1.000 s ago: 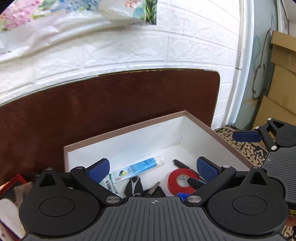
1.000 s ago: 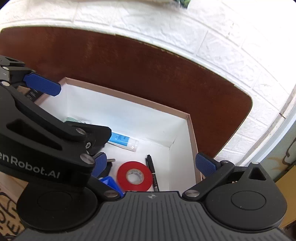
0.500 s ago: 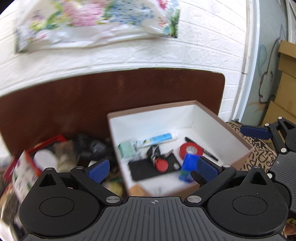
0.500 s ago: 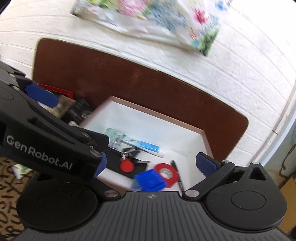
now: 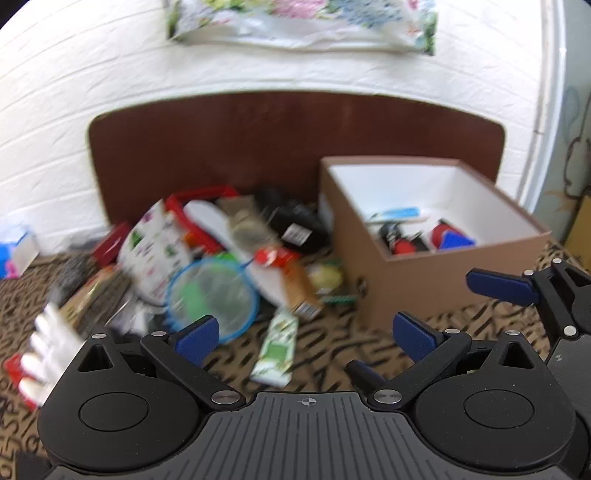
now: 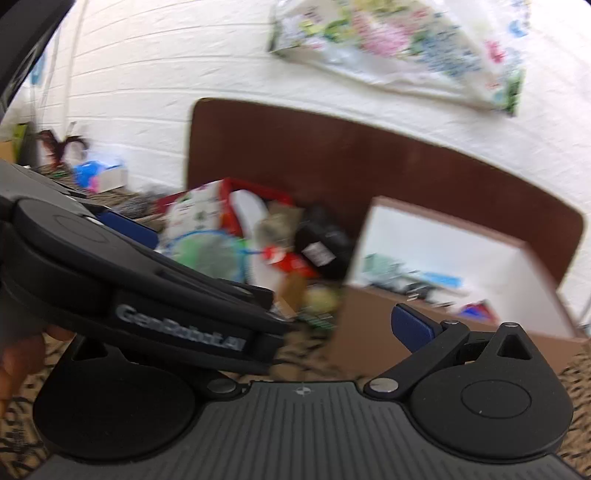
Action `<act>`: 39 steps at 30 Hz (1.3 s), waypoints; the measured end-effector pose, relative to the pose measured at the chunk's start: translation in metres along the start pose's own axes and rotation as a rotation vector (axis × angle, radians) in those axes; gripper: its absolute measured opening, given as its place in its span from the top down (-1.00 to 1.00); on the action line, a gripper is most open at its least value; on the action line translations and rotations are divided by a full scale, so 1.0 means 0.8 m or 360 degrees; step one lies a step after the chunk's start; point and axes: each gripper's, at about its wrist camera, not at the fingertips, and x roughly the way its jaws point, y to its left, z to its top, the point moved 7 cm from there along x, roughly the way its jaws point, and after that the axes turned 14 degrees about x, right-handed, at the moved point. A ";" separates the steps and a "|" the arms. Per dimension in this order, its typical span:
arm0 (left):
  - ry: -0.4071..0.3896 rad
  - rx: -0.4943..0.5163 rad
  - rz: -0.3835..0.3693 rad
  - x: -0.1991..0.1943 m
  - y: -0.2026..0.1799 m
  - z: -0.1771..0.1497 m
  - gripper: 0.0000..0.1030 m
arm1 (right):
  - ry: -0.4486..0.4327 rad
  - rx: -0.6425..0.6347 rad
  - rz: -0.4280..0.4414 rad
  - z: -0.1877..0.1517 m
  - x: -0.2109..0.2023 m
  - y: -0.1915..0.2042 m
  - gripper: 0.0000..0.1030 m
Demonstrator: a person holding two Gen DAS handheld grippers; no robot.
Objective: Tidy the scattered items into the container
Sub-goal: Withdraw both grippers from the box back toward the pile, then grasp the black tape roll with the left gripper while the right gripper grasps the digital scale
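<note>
The box sits at the surface's right end, a few items inside; the scattered pile lies just left. Both tongs, left and right, hang apart, empty. Next pickup needs choosing something loose.

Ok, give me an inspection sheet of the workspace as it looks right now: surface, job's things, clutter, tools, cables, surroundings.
Surface: patterned cloth in brown and black, bare in front of the box.
Job's things: open box at the right, holding a blue tube, red and blue bits; details blurred.
Clutter: pile left of the box, with a blue-rimmed round item, a black pouch and a green and white packet lying nearest.
Tools: left tool open, empty; right tool open, empty, partly hidden behind the left one.
Cables: nothing seen.
Surroundings: white brick wall, brown board, floral bag hung above.
</note>
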 end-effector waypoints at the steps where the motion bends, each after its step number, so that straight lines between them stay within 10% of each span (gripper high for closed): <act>1: 0.0018 -0.0007 0.0017 -0.001 0.005 -0.009 -1.00 | 0.0021 0.0001 0.0019 -0.005 0.003 0.009 -1.00; 28: 0.0250 -0.0375 0.0035 0.015 0.125 -0.146 -0.99 | 0.0350 -0.0024 0.0225 -0.075 0.056 0.112 -0.99; 39: 0.0256 -0.0436 0.0095 0.028 0.189 -0.150 -0.61 | 0.0325 0.0001 0.0360 -0.062 0.090 0.143 -0.85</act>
